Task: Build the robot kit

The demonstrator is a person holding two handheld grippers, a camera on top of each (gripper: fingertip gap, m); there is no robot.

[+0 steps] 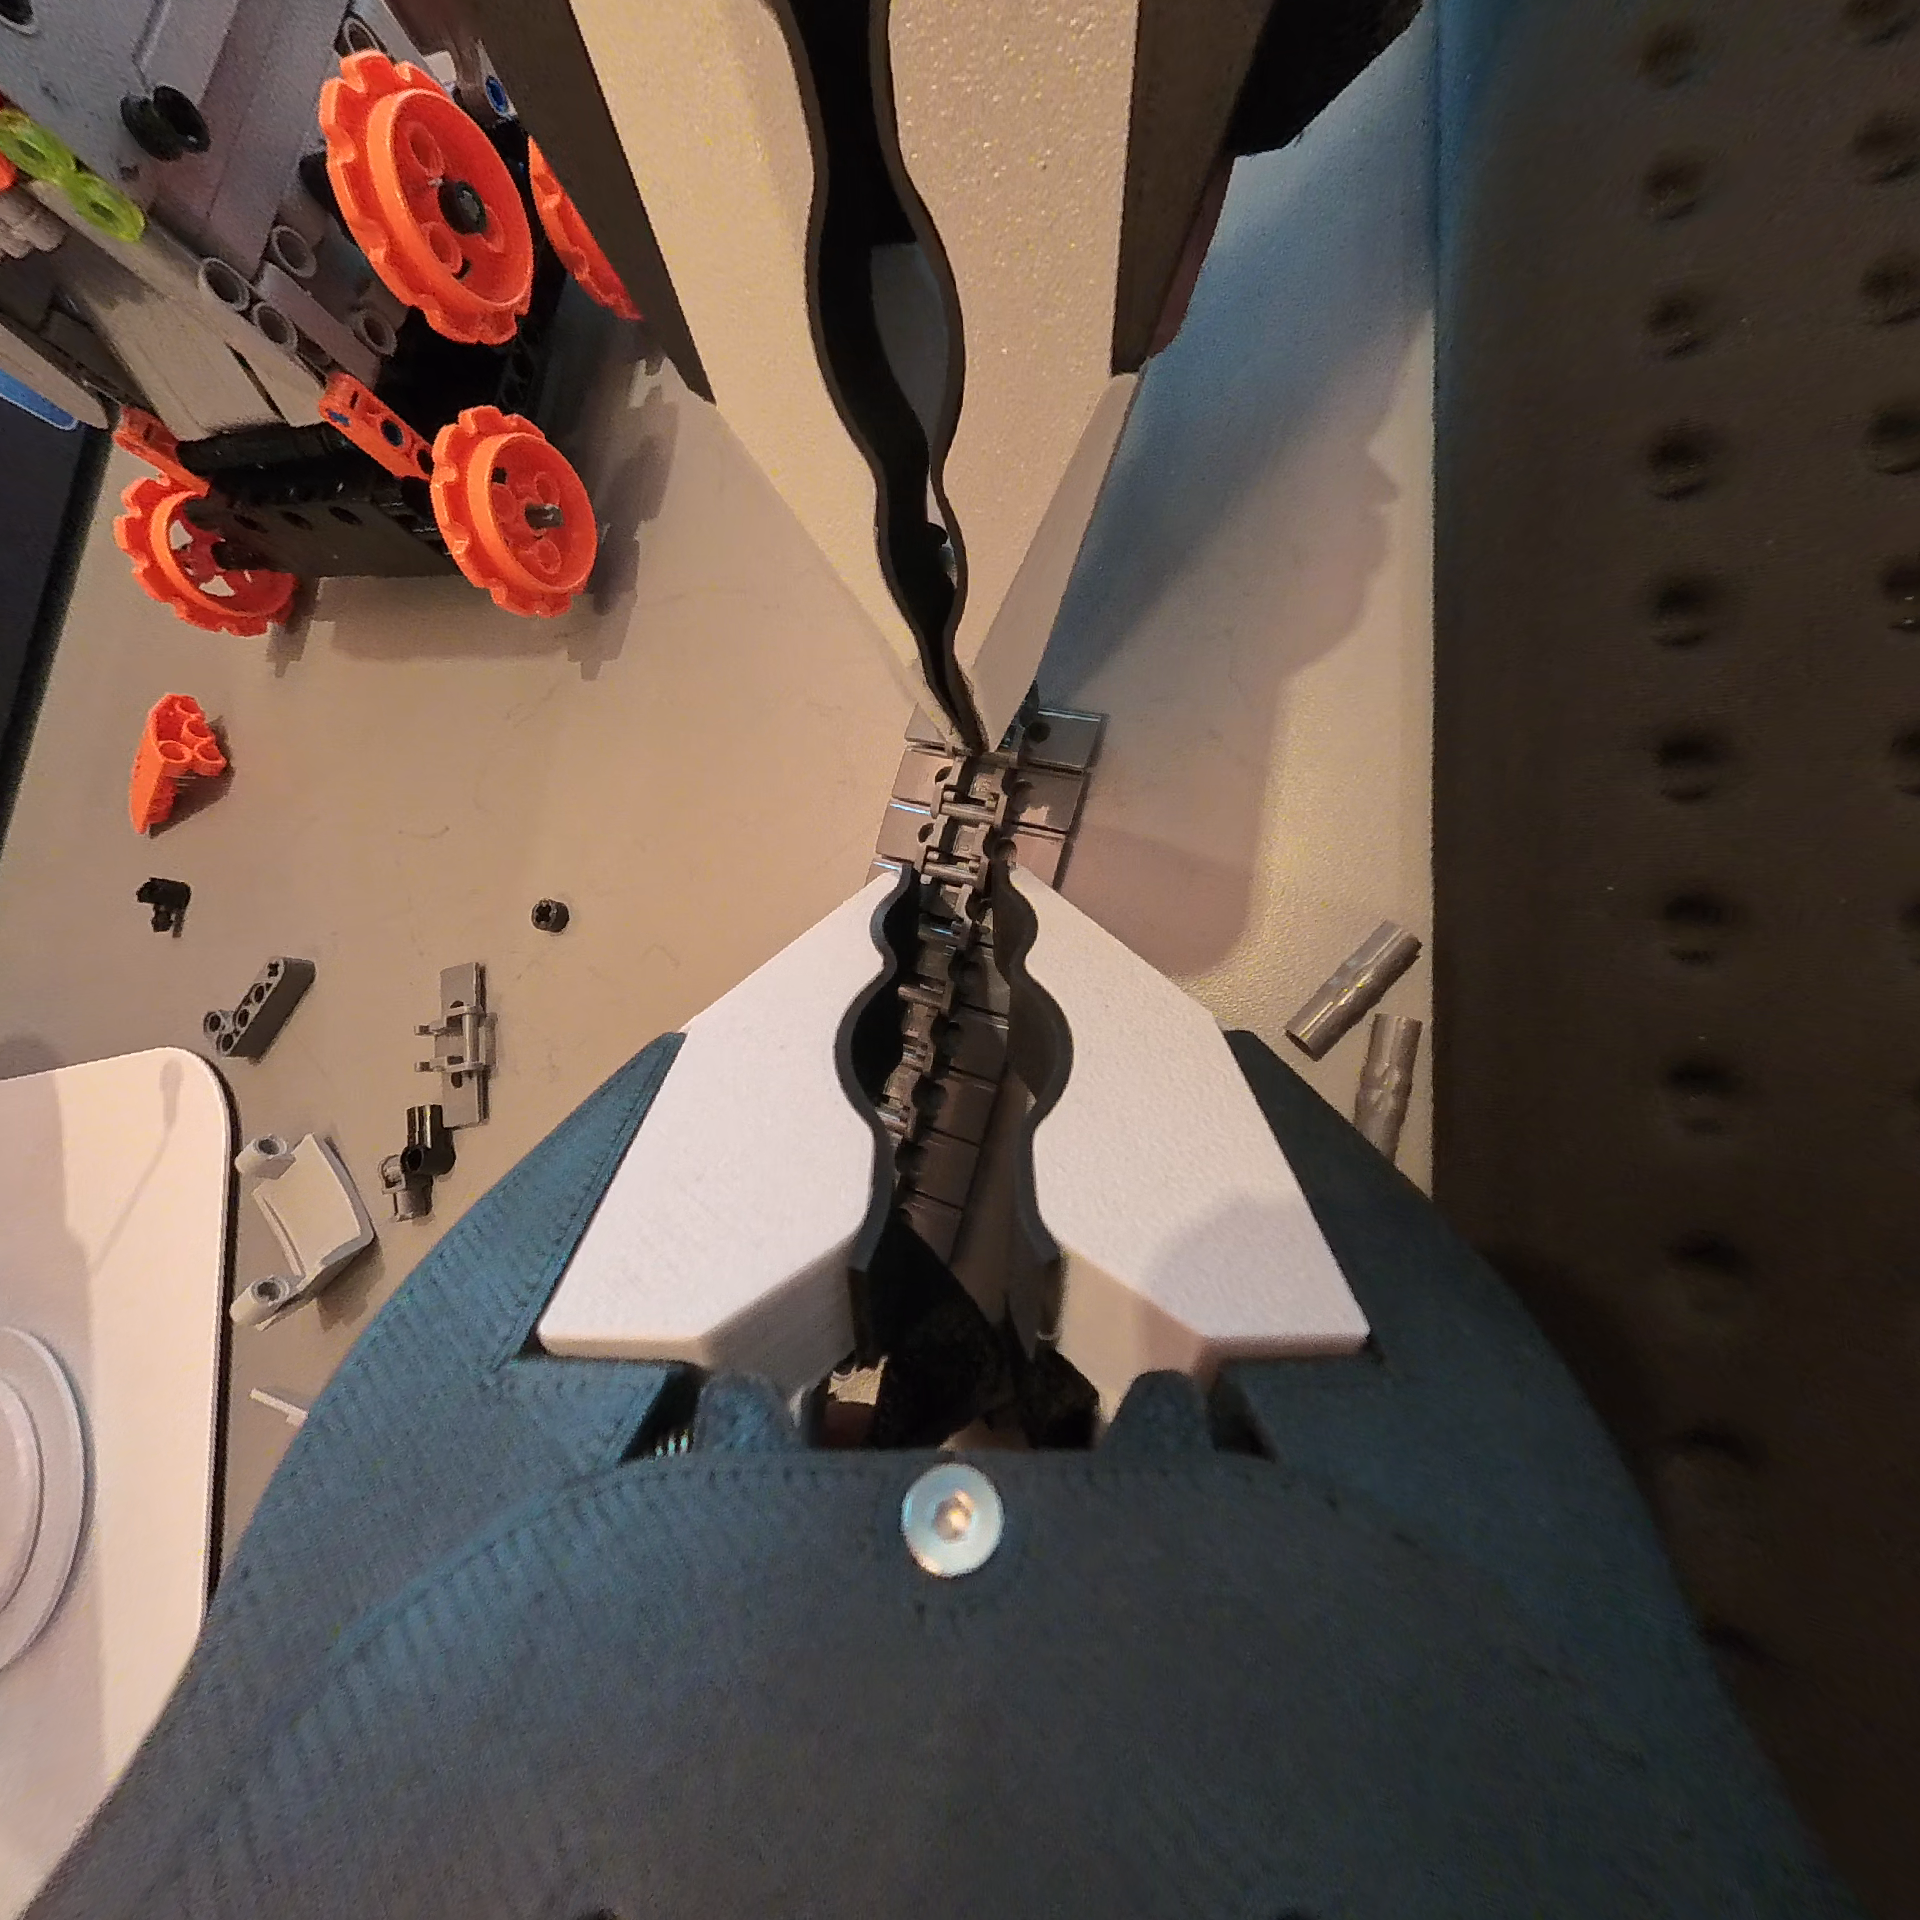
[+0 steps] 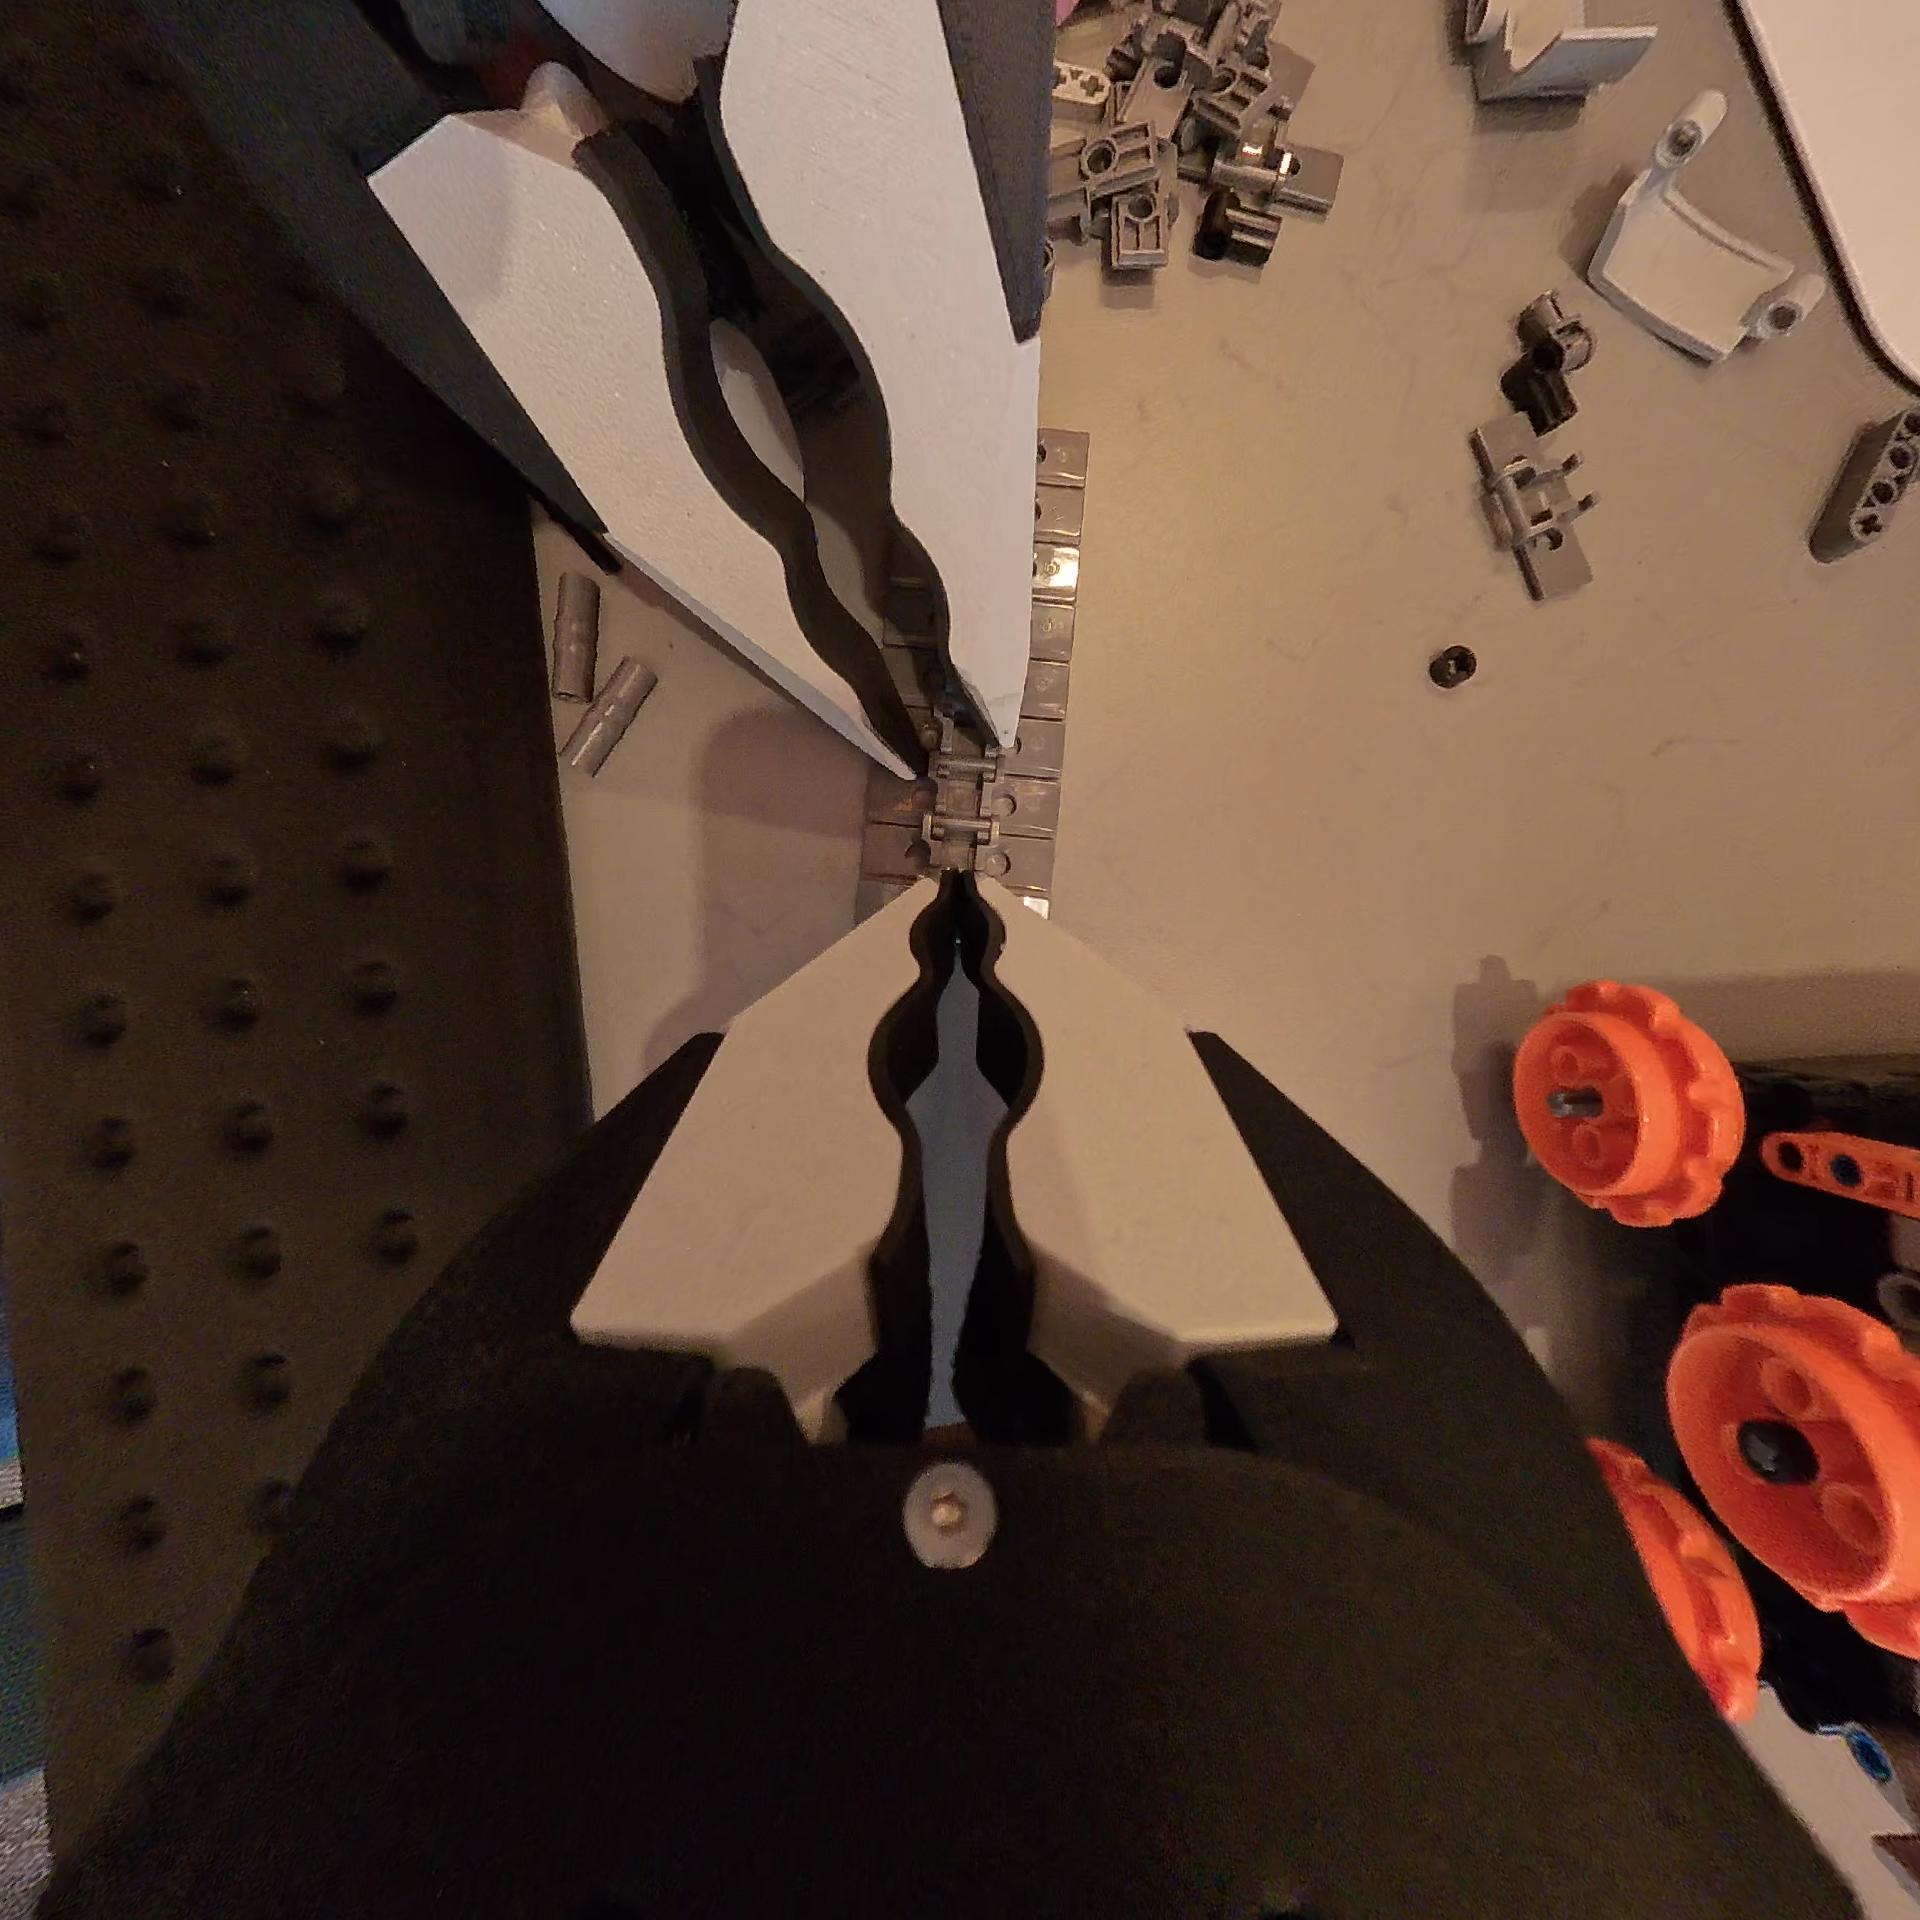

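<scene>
A strip of grey track links (image 1: 1049, 795) lies on the beige table (image 1: 623, 790), close to its edge. My left gripper (image 1: 954, 885), blue-bodied with white fingers, is shut on the strip, which runs back between its pads. My right gripper (image 1: 966, 732) comes in from the far side and pinches the strip's middle rib two or three links away. In the right wrist view the black-bodied right gripper (image 2: 961, 883) is shut on the track links (image 2: 977, 816), with the left gripper (image 2: 958, 750) opposite it. The two sets of tips almost face each other.
A grey and black model vehicle with orange wheels (image 1: 426, 197) stands to one side and shows in the right wrist view (image 2: 1626, 1101). Loose parts lie around: an orange piece (image 1: 177, 758), a white curved panel (image 2: 1704, 270), a grey pile (image 2: 1174, 156), two grey tubes (image 1: 1351, 987). A dark studded mat (image 2: 260, 831) borders the table. Less than 4 cm separates the two grippers' tips. Left tips and right tips are each some 20 cm from the white curved panel (image 2: 1704, 270). My left wrist view (image 1: 302, 1212) looks at it from another angle.
</scene>
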